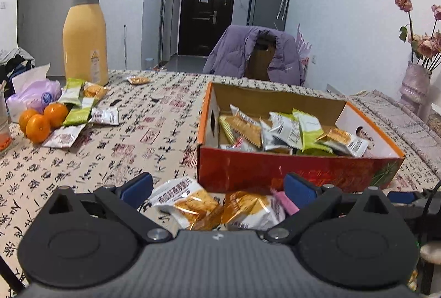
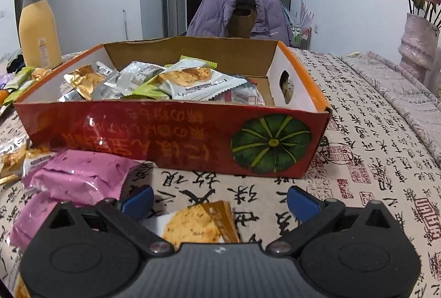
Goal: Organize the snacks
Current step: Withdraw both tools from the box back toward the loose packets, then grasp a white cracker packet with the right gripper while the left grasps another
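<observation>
Left wrist view: red-and-orange open cardboard box [image 1: 275, 165] already holds a heap of foil snack packets [image 1: 289, 130], so roughly half done by my guess. Left to do: white-and-gold cracker packets [image 1: 193, 201] just in front of the box, between the spread fingers of the left gripper [image 1: 217, 187], nothing grasped. More loose green and white packets [image 1: 80, 108] well left of the box, beside three oranges [image 1: 41, 119] and a tall yellow bottle [image 1: 85, 36]. Right gripper [image 2: 220, 198] also spread wide, empty, over a gold cracker packet [image 2: 201, 223] in front of the box; pink wrapped packets [image 2: 77, 176] near the box's front left corner.
</observation>
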The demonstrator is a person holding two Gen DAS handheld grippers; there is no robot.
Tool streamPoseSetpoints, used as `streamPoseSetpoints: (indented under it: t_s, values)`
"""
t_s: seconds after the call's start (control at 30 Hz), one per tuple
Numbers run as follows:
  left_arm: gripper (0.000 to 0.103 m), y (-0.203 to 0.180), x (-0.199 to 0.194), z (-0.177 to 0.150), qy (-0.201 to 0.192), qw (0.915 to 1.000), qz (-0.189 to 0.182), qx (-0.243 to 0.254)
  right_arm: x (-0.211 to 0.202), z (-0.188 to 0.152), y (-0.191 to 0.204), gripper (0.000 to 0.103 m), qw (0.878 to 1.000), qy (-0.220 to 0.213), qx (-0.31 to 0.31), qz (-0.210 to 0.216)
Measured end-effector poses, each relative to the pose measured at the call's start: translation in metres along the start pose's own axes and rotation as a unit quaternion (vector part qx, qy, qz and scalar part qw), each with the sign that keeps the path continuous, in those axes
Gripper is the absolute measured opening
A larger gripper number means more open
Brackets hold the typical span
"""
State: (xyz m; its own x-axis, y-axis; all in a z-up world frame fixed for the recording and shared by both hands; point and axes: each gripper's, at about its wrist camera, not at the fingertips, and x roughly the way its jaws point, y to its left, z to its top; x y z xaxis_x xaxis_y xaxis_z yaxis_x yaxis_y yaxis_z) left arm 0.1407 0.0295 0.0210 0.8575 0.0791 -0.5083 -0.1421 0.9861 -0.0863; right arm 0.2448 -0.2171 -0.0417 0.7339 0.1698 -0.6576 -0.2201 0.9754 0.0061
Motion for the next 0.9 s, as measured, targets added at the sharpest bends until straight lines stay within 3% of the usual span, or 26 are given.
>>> streamPoseSetpoints:
  t_s: [0.17, 0.27, 0.43, 0.53, 0.9]
  values:
    - [0.103, 0.004, 0.008, -0.004, 0.01, 0.9999, 0.003, -0.004, 0.002, 0.003, 0.005, 0.098, 1.0, 0.001, -0.007, 0.014]
    - [0.103, 0.006, 0.01, -0.005, 0.013, 0.9999, 0.004, -0.008, -0.001, 0.004, 0.008, 0.081, 1.0, -0.007, -0.013, 0.026]
    - [0.103, 0.002, 0.011, -0.006, 0.014, 0.9999, 0.001, -0.008, -0.009, 0.005, 0.013, 0.023, 0.999, -0.015, -0.018, 0.037]
    - [0.103, 0.0, 0.01, -0.005, 0.013, 0.9999, 0.0, -0.006, -0.01, 0.004, 0.015, 0.007, 0.999, -0.018, -0.021, 0.04]
    - [0.103, 0.011, 0.006, -0.007, 0.009, 0.9997, -0.006, -0.022, -0.028, -0.003, 0.019, 0.001, 0.998, -0.05, -0.026, 0.038]
